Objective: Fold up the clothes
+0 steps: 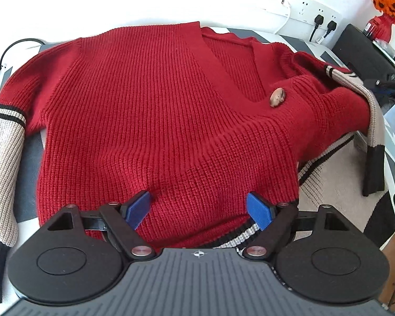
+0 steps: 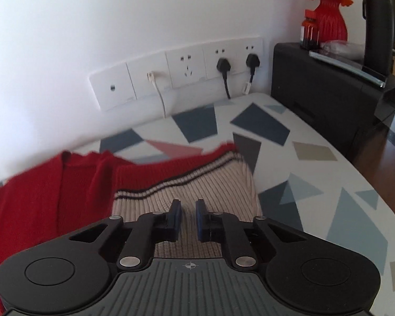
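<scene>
A table with a geometric-patterned top (image 2: 316,155) stands against a white wall, and most of it in the left wrist view is covered by a red knit cardigan (image 1: 144,110) lying front-up, its V-neck toward the wall. The cardigan's far sleeve (image 1: 2,158), beige with black stripes and a black cuff, trails down one side; the other sleeve (image 2: 197,184) is drawn in across the body, its beige part lifted over the red knit.

The right gripper (image 2: 188,217) sits at this beige sleeve with its jaws nearly together and knit between the blue pads, so it appears to be pinching the sleeve. The left gripper (image 1: 198,208) hovers low over the lower body of the cardigan with its jaws wide apart, holding nothing.

This looks like the sleeve-folding step: one sleeve is being brought inward while the other lies unfolded. The next move probably calls for laying the held sleeve flat across the chest and letting go, with the left gripper free to pin the body or take the far sleeve.

A single brown button (image 1: 277,97) closes the front below the neckline. A row of wall sockets (image 2: 181,75) runs behind the table.
</scene>
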Demonstrator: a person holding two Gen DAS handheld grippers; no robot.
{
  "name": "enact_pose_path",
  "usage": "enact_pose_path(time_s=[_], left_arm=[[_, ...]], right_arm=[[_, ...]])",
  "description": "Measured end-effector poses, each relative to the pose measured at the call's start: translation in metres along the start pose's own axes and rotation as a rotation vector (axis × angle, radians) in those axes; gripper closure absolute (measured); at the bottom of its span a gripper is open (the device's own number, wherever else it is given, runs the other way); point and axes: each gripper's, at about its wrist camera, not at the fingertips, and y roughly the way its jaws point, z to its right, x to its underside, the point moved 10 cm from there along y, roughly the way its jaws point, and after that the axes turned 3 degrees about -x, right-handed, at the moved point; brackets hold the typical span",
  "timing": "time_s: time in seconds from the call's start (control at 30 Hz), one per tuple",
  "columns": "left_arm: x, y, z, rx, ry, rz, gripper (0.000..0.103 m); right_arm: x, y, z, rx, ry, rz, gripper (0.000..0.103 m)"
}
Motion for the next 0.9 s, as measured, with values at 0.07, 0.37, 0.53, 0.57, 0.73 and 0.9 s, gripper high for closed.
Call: enact_pose_path(time_s=[0.07,0.37,0.53,0.57,0.73,0.9], left_arm=[[0.001,0.002,0.001,-0.002,0.000,-0.006,0.021],[-0.003,0.008,0.003,-0.005,-0.012,-0.016,0.021],[-0.007,0.008,0.002,-0.003,-0.018,-0.003,0.021],[-0.009,0.007,0.002,-0.002,-0.021,0.003,0.021],[-0.039,-0.007,0.012,0.020,-0.032,0.074,0.021],[-0.088,-0.036,0.039,0.085,0.008,0.210,0.021]], right_arm=[[-0.003,-0.005,-0.009,-0.034,-0.014,-0.002,0.063],[0.026,0.027,-0.050,-0.025,-0.279,-0.156,0.064],[-0.003,0.039,-0.010,-0.006,-0.058,-0.150,0.097],[-0.015,0.038,-0.002,0.025,-0.053,-0.114,0.098],[-0.105,0.001,0.052,0.167,0.116,0.208,0.098],[-0.166,-0.058,0.069,0.234,0.155,0.561,0.098]])
